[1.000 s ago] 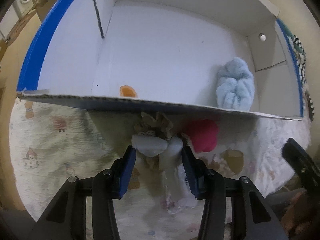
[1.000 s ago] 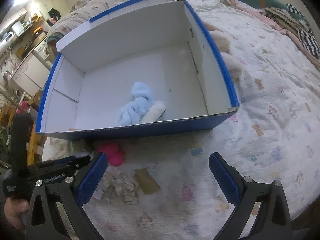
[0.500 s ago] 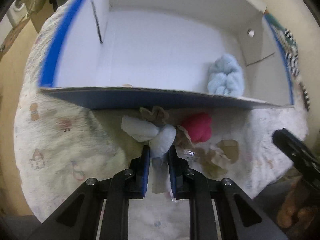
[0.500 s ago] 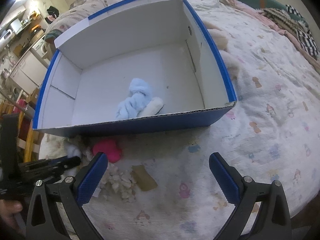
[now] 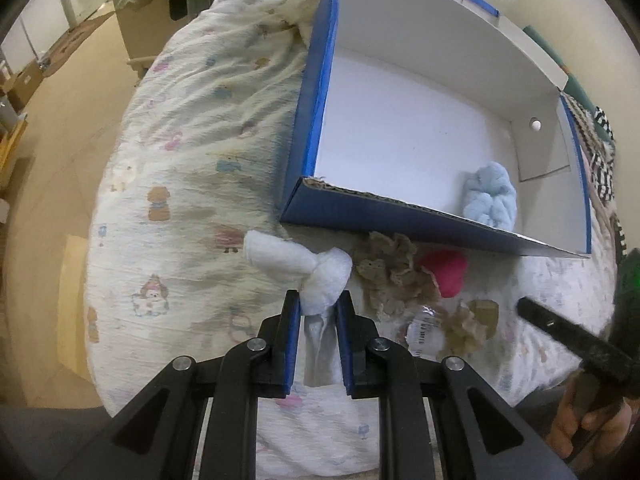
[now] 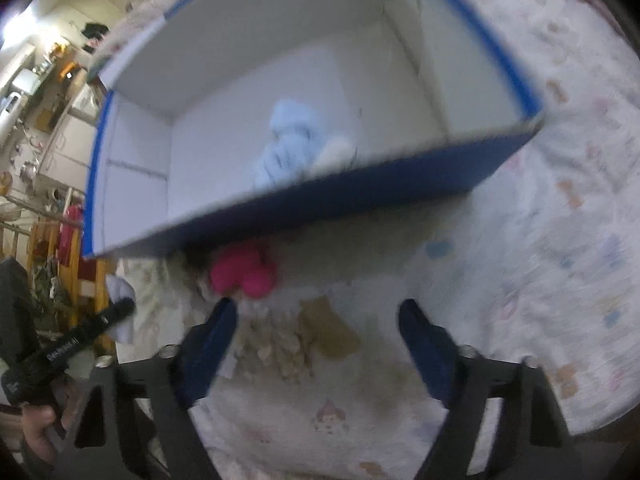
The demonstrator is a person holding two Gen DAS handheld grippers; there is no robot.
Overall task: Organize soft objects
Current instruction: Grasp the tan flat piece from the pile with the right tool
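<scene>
Closest to you, your left gripper (image 5: 318,312) has its fingers clamped on a white soft toy (image 5: 308,272), whose free end sticks out to the left over the bedspread (image 5: 180,208). It looks lifted clear of the bed, though you cannot be sure from here. Your right gripper (image 6: 316,320) has its fingers wide apart and holds nothing; that view is blurred, so fine detail there is lost.

Just past your fingers, a small heap lies on the bed in front of the box wall: a tan plush toy (image 5: 390,272), a pink soft ball (image 6: 244,272) touching it on the right, a beige fluffy piece (image 5: 466,330), a clear packet with a barcode label (image 5: 422,330), and a flat brown cardboard scrap (image 6: 328,330).

Beyond them stands the blue cardboard box (image 5: 400,220), open at the top with a white interior. Inside, near the front wall, sits a light blue fluffy toy (image 5: 490,196), and the right wrist view shows a cream-coloured soft item (image 6: 336,150) beside it.

So the job seems under way: two soft things are boxed, one is in your grip and still outside, and the pink ball and the tan and beige pieces are left on the bed. The rest of the box floor is bare.
</scene>
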